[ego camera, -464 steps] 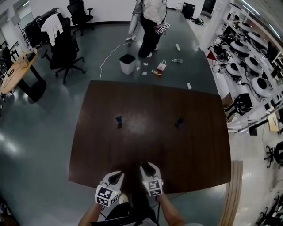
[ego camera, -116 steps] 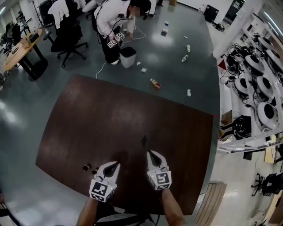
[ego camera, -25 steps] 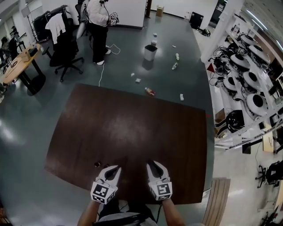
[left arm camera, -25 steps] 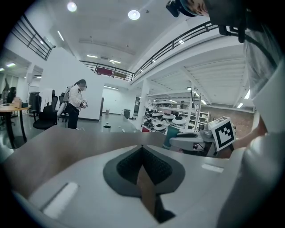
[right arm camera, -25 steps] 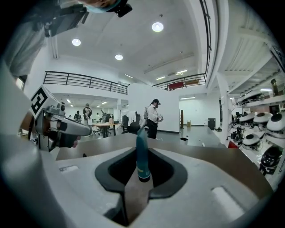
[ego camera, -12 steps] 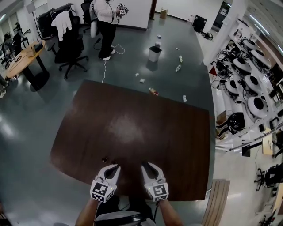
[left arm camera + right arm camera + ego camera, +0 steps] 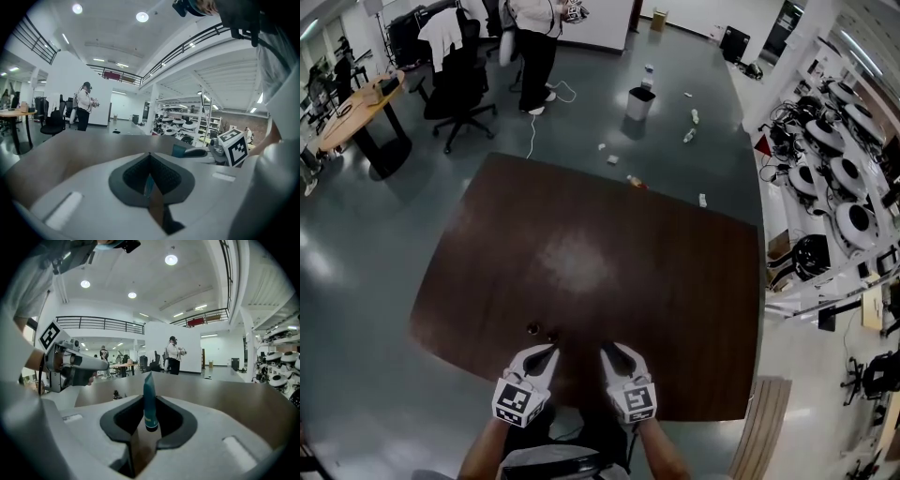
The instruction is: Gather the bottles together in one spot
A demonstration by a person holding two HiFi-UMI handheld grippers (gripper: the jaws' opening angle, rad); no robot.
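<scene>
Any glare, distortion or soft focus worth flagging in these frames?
Head view: strong fisheye bends the table edges, with a pale glare patch mid-top. Left gripper view: black round vignette, and the left hand-held gripper body looks soft. Right gripper view: ceiling lights blown out; teal tube sharp.

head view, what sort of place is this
Probably a robotics lab or workshop hall: racks of round white devices line the right side, office chairs and a round desk stand far left, with a large dark table in the middle.
</scene>
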